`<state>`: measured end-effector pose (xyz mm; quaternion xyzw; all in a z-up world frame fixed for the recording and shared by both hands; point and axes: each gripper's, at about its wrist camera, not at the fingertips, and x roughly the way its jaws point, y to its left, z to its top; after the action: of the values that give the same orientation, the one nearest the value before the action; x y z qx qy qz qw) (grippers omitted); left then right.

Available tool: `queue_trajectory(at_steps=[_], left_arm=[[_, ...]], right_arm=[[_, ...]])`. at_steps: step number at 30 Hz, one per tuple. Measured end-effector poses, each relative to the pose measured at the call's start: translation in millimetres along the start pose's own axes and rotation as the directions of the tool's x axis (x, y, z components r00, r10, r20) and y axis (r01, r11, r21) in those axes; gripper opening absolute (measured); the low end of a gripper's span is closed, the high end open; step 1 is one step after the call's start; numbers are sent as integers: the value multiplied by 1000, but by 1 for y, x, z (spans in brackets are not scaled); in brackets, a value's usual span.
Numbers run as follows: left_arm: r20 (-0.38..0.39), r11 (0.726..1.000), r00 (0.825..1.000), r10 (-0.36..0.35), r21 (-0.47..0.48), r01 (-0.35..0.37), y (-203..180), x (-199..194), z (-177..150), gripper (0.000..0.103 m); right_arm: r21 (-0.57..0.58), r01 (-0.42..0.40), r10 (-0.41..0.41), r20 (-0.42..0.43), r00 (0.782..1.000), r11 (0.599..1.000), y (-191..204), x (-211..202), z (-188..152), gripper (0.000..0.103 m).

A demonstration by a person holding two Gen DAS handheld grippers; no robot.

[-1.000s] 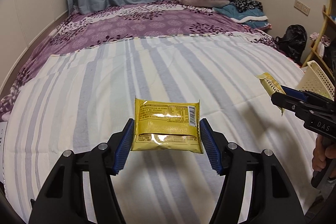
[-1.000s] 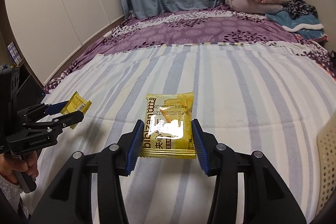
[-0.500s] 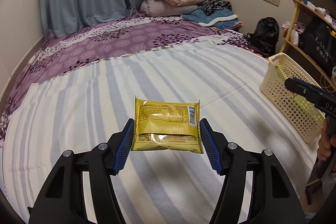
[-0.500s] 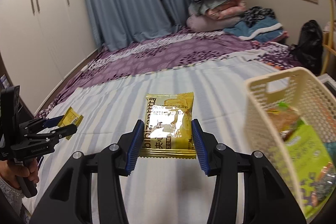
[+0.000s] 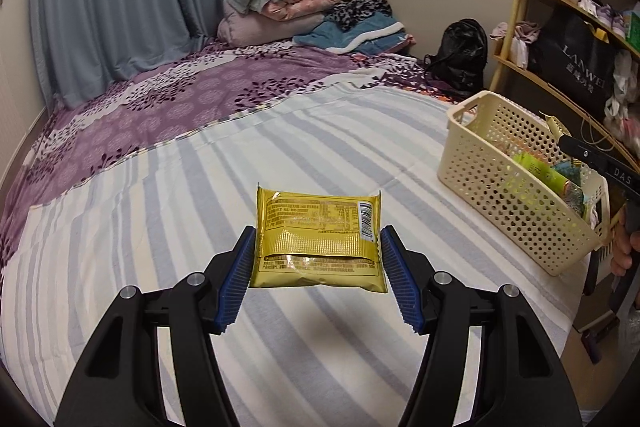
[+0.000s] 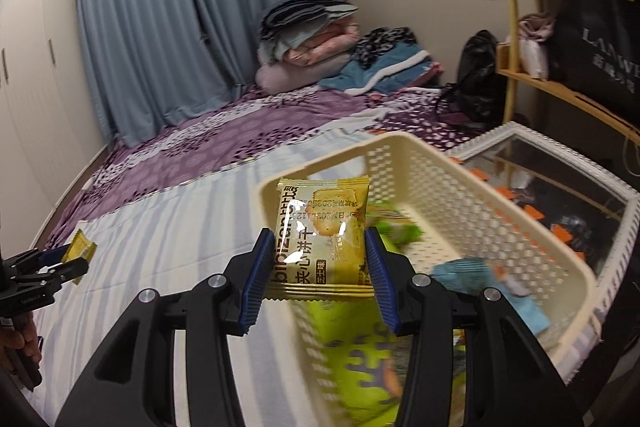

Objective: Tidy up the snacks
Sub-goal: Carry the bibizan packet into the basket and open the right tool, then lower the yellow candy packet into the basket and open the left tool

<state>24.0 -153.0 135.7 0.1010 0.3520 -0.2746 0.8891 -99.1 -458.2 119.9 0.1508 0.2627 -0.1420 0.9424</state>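
My right gripper (image 6: pixel 318 269) clamps a yellow biscuit packet (image 6: pixel 322 237) over the near rim of the cream basket (image 6: pixel 472 211) — let go early and it slides off the rim onto the bed. Farther left, my left gripper (image 5: pixel 318 269) pinches a second yellow packet (image 5: pixel 318 239) above the striped sheet (image 5: pixel 160 211), well short of the basket — its slick foil could slip out on the way over.

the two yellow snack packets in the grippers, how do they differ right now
The left packet shows its printed back and barcode, held crosswise over the striped bedsheet. The right packet shows its front, held lengthwise above the basket. Both are yellow, each clamped in a gripper.
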Motion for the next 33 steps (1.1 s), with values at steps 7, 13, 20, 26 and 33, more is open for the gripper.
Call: queue_trajectory(at_steps=[7, 13, 20, 26, 33], left_arm=[[3, 998, 999, -45, 52, 45, -35, 9, 20, 64], [-1, 988, 994, -108, 109, 107, -76, 21, 41, 64], [-4, 967, 983, -184, 181, 182, -128, 37, 66, 64], [-25, 943, 970, -243, 228, 242, -171, 56, 82, 64], [-60, 912, 944, -323, 248, 328, -214, 82, 94, 65]], right_arm=[[60, 53, -55, 20, 998, 997, -33, -8, -10, 63], [45, 76, -79, 59, 995, 996, -41, -25, -18, 63], [35, 87, -90, 98, 991, 996, -47, -44, -25, 63], [60, 89, -94, 99, 991, 994, -58, -52, -29, 63], [81, 109, -117, 97, 988, 991, -71, -61, -34, 63]])
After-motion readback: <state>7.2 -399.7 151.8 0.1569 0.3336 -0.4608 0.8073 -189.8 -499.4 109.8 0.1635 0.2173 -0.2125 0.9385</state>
